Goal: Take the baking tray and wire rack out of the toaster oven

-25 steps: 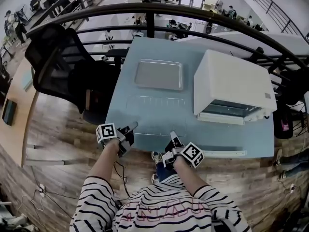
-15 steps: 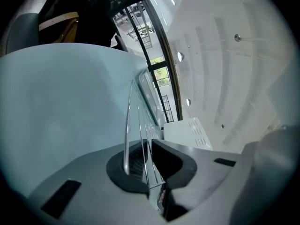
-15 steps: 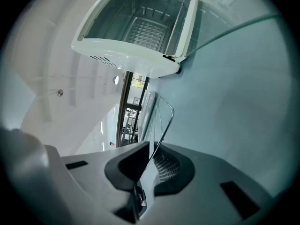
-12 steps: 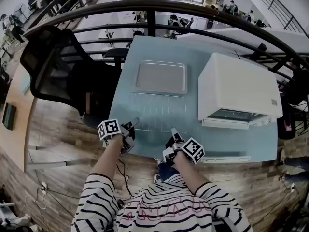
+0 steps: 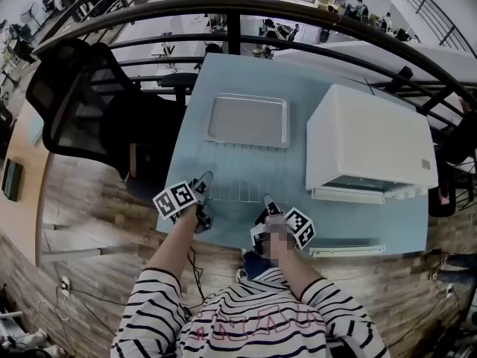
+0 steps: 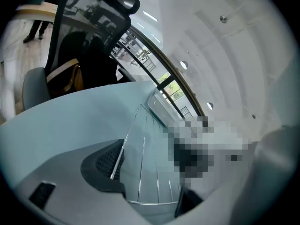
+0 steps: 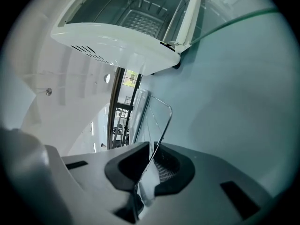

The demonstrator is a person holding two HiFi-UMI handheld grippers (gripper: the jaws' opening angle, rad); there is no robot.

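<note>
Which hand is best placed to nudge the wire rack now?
Probably the right gripper: its jaws grip the wire rack's near edge; the left gripper's jaws are opening around it.

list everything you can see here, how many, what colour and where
table: one, pale blue, centre
baking tray: one, silver, far part of the table
wire rack: one, silver, on the table between tray and grippers
toaster oven: one, white, table's right side, door open
office chair: one, black, left of the table
railing: one, black, beyond the table
floor: brown wood, around the table
left gripper: one, dark, at the rack's near edge, jaws opening with the rim between them
right gripper: one, dark, shut on the rack's near edge
striped shirt: one, black and white, bottom
</note>
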